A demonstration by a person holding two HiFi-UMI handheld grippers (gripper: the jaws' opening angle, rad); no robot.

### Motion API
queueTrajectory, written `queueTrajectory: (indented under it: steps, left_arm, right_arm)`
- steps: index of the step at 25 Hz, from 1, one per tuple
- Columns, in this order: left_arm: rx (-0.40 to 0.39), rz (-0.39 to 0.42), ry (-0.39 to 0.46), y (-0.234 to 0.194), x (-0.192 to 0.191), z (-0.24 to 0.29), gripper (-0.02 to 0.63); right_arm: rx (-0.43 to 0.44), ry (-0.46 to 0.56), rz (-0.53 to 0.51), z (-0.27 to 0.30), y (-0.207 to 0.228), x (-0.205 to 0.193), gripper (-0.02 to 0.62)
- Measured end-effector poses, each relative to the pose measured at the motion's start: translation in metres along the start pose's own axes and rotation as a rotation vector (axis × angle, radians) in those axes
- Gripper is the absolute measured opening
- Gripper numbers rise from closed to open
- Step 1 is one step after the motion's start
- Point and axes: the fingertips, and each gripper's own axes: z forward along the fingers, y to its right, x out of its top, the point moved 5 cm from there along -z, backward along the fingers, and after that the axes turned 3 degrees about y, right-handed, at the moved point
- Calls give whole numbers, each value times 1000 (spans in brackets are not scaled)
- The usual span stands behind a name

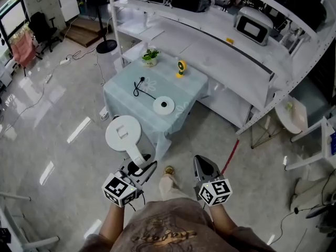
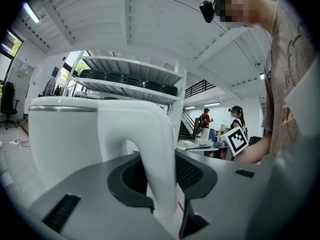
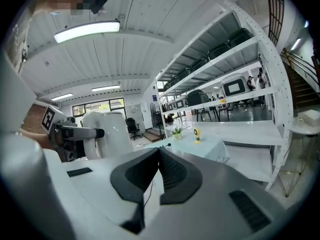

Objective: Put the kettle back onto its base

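A white kettle point(image 1: 122, 133) hangs in the air above the floor, short of the table, with my left gripper point(image 1: 143, 166) shut on its handle. In the left gripper view the curved white handle point(image 2: 156, 149) runs down between the dark pads, and the kettle's body point(image 2: 62, 139) fills the left side. The round white base point(image 1: 164, 105) lies on the light blue tablecloth point(image 1: 191, 85), its black cord point(image 1: 139, 85) trailing towards the table's left edge. My right gripper point(image 1: 203, 163) is beside the left one, shut and holding nothing; its view shows the pads point(image 3: 170, 174) meeting at the tip.
A small potted plant point(image 1: 150, 56) and a little yellow fan point(image 1: 181, 67) stand at the table's far side. White shelving point(image 1: 236, 62) with boxes runs behind and to the right of the table. A round white stool point(image 1: 292, 114) stands at the right. The person's foot point(image 1: 168, 170) shows between the grippers.
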Motion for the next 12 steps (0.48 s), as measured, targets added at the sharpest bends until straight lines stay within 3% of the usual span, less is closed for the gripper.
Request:
queueTrajectory:
  steps: [12]
  left_arm:
    - [8,-4,0,-83,32,84,140]
  right_arm:
    - [25,-2,6,113,61,40,-5]
